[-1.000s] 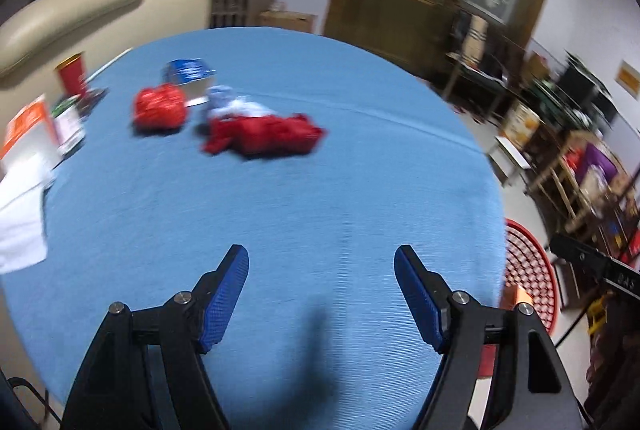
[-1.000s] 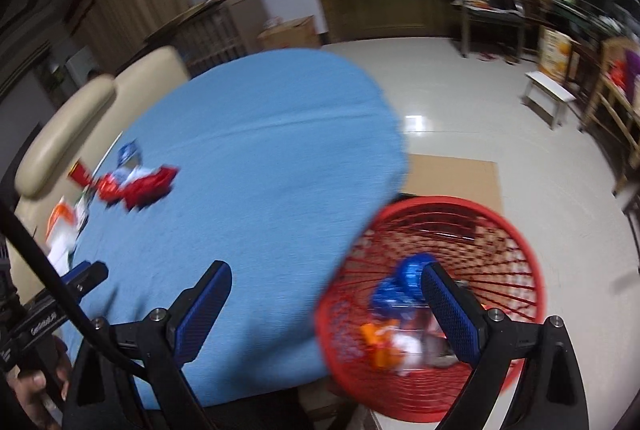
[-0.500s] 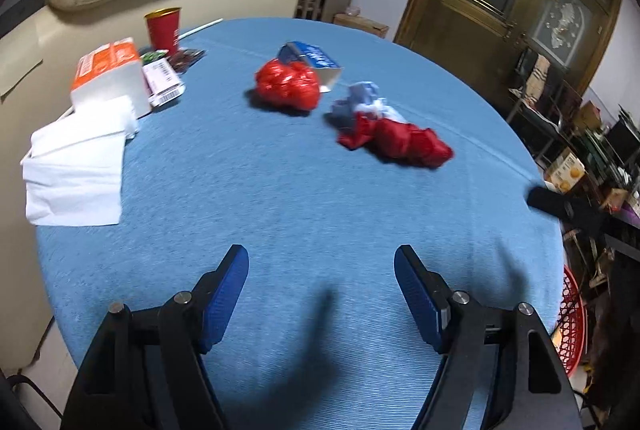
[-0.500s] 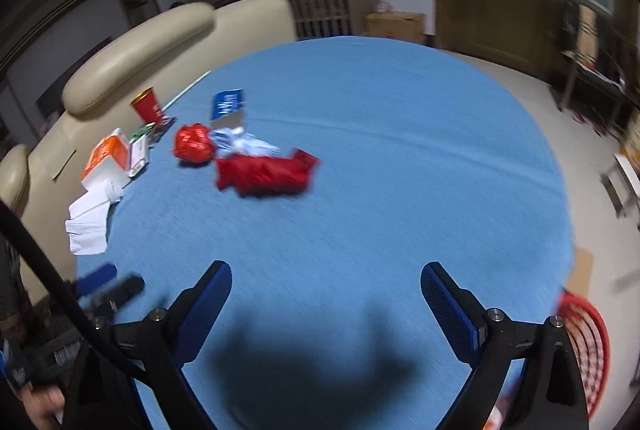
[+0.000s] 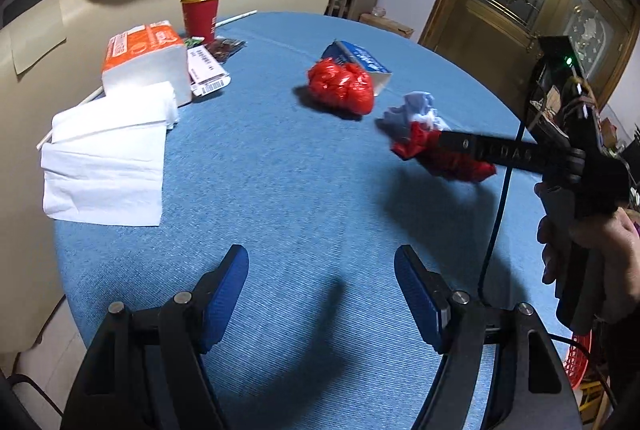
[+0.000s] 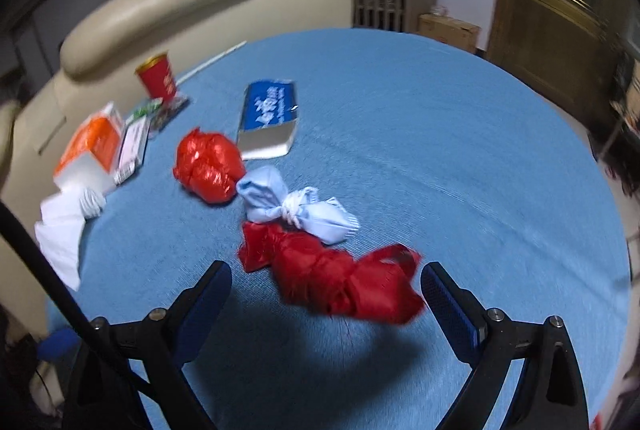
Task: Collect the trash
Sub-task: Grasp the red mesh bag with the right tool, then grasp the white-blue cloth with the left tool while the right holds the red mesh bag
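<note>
The right tool (image 6: 326, 294) is wide open and holds nothing; the long red bag (image 6: 336, 280) lies on the blue surface (image 6: 460, 158) just in front of its tips, between them. The left tool (image 5: 321, 282) is wide open too, over a bare part of the surface, with nothing in it. A knotted light blue bag (image 6: 296, 208) touches the long red bag. Beside it sits a round red bag (image 6: 208, 166), next to a blue box (image 6: 270, 114). A red cup (image 5: 200, 16), an orange tissue pack (image 5: 146, 60) and white tissues (image 5: 106, 158) are near the far edge.
</note>
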The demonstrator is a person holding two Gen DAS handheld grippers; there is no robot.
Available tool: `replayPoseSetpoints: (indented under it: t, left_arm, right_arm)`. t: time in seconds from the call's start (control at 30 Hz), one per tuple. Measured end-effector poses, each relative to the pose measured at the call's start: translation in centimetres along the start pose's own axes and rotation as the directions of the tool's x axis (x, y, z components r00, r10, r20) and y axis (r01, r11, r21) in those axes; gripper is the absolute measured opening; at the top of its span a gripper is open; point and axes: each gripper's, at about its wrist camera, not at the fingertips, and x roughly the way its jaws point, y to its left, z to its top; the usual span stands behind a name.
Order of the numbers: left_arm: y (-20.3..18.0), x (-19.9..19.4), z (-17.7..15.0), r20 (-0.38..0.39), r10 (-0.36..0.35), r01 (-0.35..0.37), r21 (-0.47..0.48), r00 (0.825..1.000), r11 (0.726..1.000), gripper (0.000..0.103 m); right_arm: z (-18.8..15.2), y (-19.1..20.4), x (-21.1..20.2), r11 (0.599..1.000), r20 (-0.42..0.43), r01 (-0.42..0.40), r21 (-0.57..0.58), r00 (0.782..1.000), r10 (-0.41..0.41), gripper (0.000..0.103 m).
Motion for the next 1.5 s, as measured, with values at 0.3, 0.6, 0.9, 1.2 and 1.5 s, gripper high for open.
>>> replayPoseSetpoints:
  t: [0.3,0.6,0.9,1.2,1.5]
  left_arm:
    - [-0.8,0.9,0.9,-0.013,0.007,-0.007,0.02,1.0,1.0,0.076]
    - [-3.9,2.1,3.9,0.005,-0.011,0.011,0.083,1.0,0.996,0.076]
    - [-9.6,6.8,8.7,-0.034,-0.046,0.052,0.219,0.998,0.974,0.076]
    - [-13.8,13.5,11.0,-0.124,0.041,0.01,0.387,0.991,0.922,0.076]
    - [-13.0,12.5,10.0,-0.148,0.008,0.046,0.357,0.989,0.933,0.039]
  right_arm:
    - [-0.7,-0.9,1.6,0.998,-0.066,-0.058,-0.03,0.996,0.056,0.048]
    - [-4.7,-2.7,-2.8,0.993,-0.049,-0.118,0.019,0.992,0.119,0.047]
    - [-9.8,-7.6,-6.5,0.977,-0.011,-0.115,0.181,0.993,0.119,0.047]
    - [-11.0,-9.4,-7.4,0.958,0.029,-0.148,0.246,0.989,0.146,0.047]
    - [-10.8,-9.2,-7.9,0.953,0.059,-0.166,0.254,0.986,0.156,0.047]
